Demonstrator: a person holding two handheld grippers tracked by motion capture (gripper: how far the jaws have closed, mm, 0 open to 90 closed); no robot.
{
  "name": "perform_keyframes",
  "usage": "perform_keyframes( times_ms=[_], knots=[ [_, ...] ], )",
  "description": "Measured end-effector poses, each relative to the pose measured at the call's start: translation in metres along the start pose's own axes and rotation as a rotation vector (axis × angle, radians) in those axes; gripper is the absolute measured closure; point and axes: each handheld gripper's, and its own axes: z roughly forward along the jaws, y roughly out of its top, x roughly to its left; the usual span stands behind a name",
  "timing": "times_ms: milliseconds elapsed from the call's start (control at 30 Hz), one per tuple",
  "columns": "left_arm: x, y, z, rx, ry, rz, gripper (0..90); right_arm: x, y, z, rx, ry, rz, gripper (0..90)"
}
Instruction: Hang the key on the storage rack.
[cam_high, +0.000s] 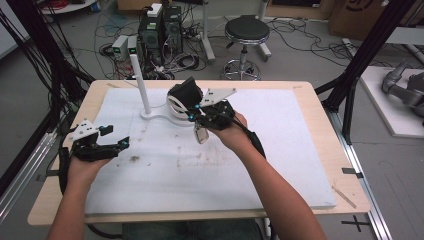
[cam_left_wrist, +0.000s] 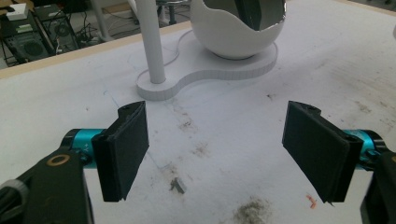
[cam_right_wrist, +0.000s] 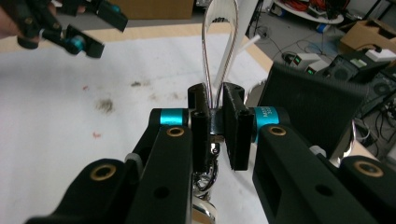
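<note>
High camera looks forward and down over the desk (cam_high: 310, 150). Each claw camera rides low, close behind its jaws; the left one and the high camera share the white stand (cam_left_wrist: 205, 77).

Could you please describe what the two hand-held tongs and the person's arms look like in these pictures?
Both the left tongs and the right tongs are black, with flat rectangular black pads, turquoise collars by the jaws, brass-coloured rivets and a pale grey three-cornered plate on top. Black cables trail along both forearms, which are bare of sleeves.
</note>
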Motion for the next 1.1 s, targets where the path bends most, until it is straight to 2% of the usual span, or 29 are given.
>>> perform_keyframes(
  times_ms=[167,200,267,433,900,1100],
  knots=[
    [-0.002,-0.004,-0.002,0.009,0.006,-0.001,22.8,-0.003,0.023,0.012,-0.003,-0.008,-0.037,82.8],
    [-0.002,-0.005,-0.002,0.011,0.005,0.002,22.8,-0.004,0.027,0.014,-0.019,-0.017,-0.048,82.8],
    [-0.002,-0.005,-0.003,0.012,0.005,0.005,22.8,-0.006,0.035,0.016,-0.043,-0.016,-0.037,82.8],
    [-0.003,-0.006,-0.005,0.009,0.01,0.0,22.8,-0.009,0.053,0.024,-0.07,-0.024,-0.055,82.8],
    [-0.002,-0.006,-0.006,0.006,0.008,-0.006,22.8,-0.011,0.106,0.061,-0.046,-0.029,-0.1,82.8],
    [-0.001,-0.006,-0.009,0.0,0.013,-0.01,22.8,-0.01,0.115,0.085,-0.011,-0.042,-0.12,82.8]
  ],
)
